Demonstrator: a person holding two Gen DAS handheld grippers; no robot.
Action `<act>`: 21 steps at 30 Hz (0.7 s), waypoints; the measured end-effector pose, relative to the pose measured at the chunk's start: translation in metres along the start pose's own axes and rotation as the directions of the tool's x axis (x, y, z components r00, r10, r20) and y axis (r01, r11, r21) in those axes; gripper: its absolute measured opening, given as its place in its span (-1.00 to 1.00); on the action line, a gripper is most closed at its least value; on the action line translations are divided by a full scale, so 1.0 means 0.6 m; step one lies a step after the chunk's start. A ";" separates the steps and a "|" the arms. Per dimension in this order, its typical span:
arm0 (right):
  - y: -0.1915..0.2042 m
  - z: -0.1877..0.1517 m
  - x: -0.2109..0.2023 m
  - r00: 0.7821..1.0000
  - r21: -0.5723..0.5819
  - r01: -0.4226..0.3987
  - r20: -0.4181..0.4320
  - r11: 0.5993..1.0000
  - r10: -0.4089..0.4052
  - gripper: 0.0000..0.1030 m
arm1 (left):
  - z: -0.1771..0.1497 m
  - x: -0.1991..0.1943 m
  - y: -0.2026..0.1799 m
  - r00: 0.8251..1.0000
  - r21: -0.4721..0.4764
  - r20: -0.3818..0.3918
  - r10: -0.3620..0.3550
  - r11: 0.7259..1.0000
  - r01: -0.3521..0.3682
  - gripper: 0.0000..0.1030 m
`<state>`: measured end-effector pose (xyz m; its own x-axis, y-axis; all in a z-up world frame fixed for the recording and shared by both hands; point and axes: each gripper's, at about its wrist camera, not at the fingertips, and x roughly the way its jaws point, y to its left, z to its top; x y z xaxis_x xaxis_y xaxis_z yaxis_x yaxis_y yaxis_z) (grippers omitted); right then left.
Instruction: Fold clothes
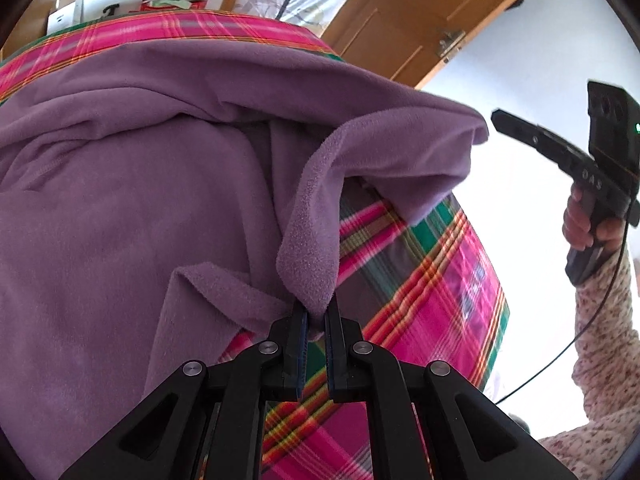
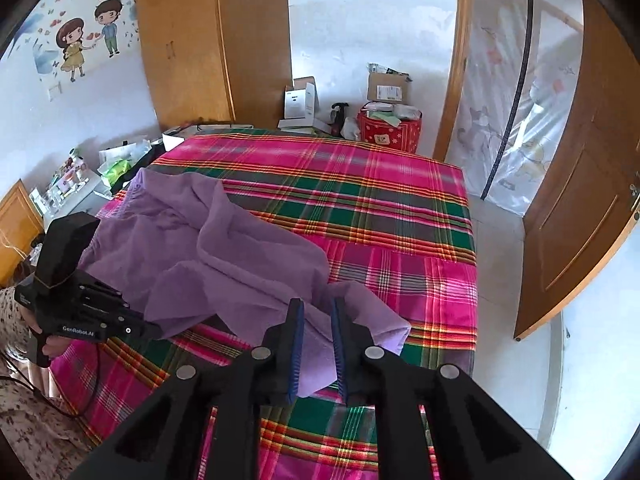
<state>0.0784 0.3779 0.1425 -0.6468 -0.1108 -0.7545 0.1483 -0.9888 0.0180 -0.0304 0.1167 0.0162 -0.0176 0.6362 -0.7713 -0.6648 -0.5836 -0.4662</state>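
Note:
A purple fleece garment (image 1: 140,180) lies rumpled on the bed's plaid sheet (image 1: 432,300). My left gripper (image 1: 316,314) is shut on a bunched edge of it, which rises in a fold from the jaws. In the right wrist view the garment (image 2: 240,260) spreads over the near left of the bed (image 2: 360,184). My right gripper (image 2: 316,308) hovers over the garment's near corner with its blue pads apart and not pressing the cloth. The left gripper (image 2: 158,332) shows at the left, pinching the cloth. The right gripper (image 1: 498,116) hangs off the bed's side, just clear of the garment.
Cardboard boxes and a red bag (image 2: 390,132) stand beyond the bed's far end. A cluttered side table (image 2: 76,184) is at the left, a wardrobe (image 2: 200,40) behind it. A wooden door (image 2: 580,220) and tiled floor (image 2: 500,260) lie to the right. A patterned sleeve (image 1: 600,340) holds the right gripper.

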 end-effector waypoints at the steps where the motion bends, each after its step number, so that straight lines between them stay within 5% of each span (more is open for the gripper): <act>1: 0.002 0.002 0.001 1.000 -0.001 -0.001 -0.002 1.000 0.001 -0.72 | -0.006 0.002 -0.006 1.000 0.019 -0.016 0.007 1.000 -0.007 -0.86; 9: 0.035 0.005 0.041 0.998 -0.090 -0.013 -0.067 0.996 0.007 -0.70 | -0.029 -0.008 -0.040 0.996 0.109 -0.073 0.049 0.993 -0.041 -0.86; 16: 0.031 -0.020 0.054 0.987 -0.151 -0.008 -0.162 0.988 -0.017 -0.70 | 0.053 -0.071 -0.021 0.996 0.038 -0.003 0.087 0.995 -0.087 -0.69; 21: 0.005 -0.030 0.041 0.989 -0.110 -0.003 -0.145 0.994 -0.013 -0.70 | 0.103 -0.055 -0.020 0.995 -0.013 0.033 0.095 0.995 -0.094 -0.57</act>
<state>0.0766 0.3744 0.1121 -0.5335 -0.0818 -0.8419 0.2316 -0.9714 -0.0524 -0.0684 0.1337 0.0742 -0.1051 0.5943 -0.7973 -0.6503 -0.6477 -0.3970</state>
